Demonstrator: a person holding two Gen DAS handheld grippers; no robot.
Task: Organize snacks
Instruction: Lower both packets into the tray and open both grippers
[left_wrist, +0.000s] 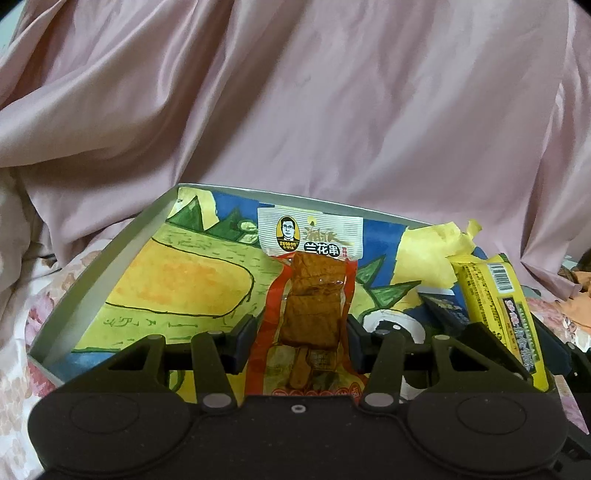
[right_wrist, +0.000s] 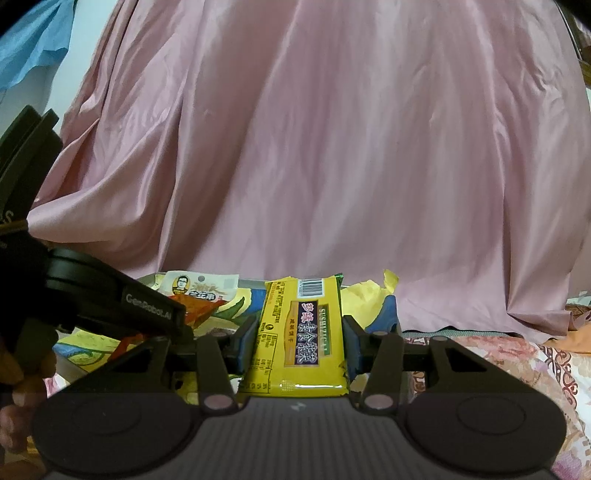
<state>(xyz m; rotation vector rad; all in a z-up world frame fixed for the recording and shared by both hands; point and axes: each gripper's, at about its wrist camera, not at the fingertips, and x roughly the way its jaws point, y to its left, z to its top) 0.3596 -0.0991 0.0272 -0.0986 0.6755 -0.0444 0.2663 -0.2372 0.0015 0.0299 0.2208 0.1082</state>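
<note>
A: Snacks in both grips, one packet each. The left gripper has its fingers closed against the sides of the tofu-skewer packet, clamped near the packet's lower half, so the white header stands up beyond the fingertips.

B: Why hold it by the edges like that?

A: My guess is that the flat pouch gives little else to pinch, and squeezing the sealed rims keeps the pads off the food inside. The packet hangs above the painted box, whose floor shows past the fingertips and to the left of them.

B: And the other one?

A: The right gripper is shut on the yellow packet, fingers pressing both long edges around its middle, barcode end pointing away from the camera. The same packet shows in the left wrist view, just to the right of the left fingers.

B: So both sit over the same box?

A: It seems so: beyond the right fingers I see the painted lining and torn yellow paper, and to the left of them the other gripper with its packet. Both look poised for setting down inside. A dark packet already lies in the box, to the right of the left fingertips.

B: What surrounds it?

A: Pink draped cloth behind, floral bedding beneath; I cannot tell whether a worktop lies under that.
</note>
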